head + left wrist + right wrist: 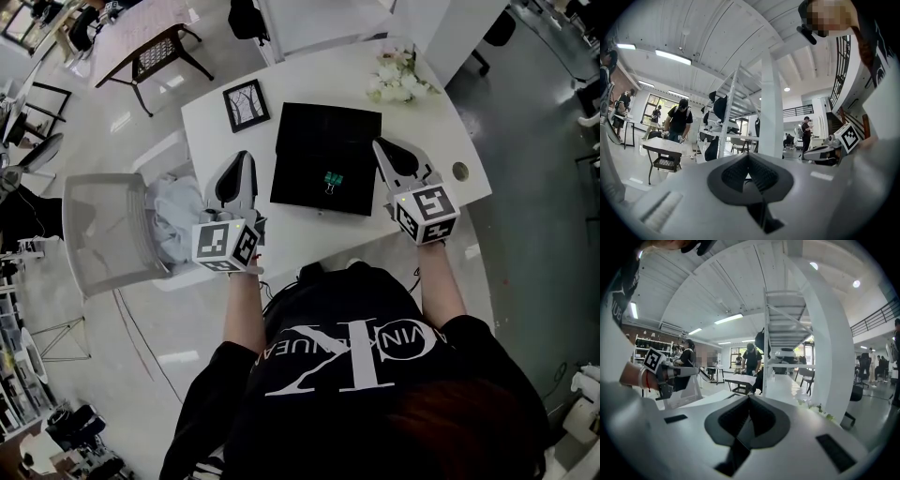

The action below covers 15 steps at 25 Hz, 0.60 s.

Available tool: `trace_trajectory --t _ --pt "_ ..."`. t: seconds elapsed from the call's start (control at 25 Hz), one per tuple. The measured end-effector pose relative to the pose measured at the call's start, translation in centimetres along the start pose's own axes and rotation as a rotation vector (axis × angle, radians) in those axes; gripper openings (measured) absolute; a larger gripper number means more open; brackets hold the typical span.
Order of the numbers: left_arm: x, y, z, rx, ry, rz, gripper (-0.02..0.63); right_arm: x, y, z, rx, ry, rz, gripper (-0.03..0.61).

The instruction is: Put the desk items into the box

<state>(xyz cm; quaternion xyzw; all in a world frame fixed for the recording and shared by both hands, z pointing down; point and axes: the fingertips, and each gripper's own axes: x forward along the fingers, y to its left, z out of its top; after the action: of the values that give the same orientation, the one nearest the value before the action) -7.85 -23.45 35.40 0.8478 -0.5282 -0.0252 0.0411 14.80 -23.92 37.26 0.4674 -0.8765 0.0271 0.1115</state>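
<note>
A flat black box (323, 155) lies in the middle of the white table (211, 127). On its dark surface, near the front edge, sits a small green binder clip (332, 179). My left gripper (242, 161) hovers just left of the box, jaws shut and empty. At the box's right side my right gripper (382, 145) is also shut with nothing in it. In the left gripper view the pads (759, 176) meet, and the right gripper view shows its pads (740, 420) pressed together too. Both gripper views look out level over the room, so the box is hidden there.
A black-framed picture (247, 105) lies at the table's back left and a bunch of white flowers (398, 80) at the back right. A cable hole (459, 171) is near the right edge. A grey mesh chair (103, 230) with a pale cloth (178, 211) stands left of the table.
</note>
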Motion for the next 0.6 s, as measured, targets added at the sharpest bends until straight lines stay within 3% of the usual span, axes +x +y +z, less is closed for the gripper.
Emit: trace_trajectory --t 0.6 --pt "-0.29 0.60 -0.40 -0.006 0.011 0.005 0.009 0.01 0.20 -0.85 0.019 0.016 -0.002 0.015"
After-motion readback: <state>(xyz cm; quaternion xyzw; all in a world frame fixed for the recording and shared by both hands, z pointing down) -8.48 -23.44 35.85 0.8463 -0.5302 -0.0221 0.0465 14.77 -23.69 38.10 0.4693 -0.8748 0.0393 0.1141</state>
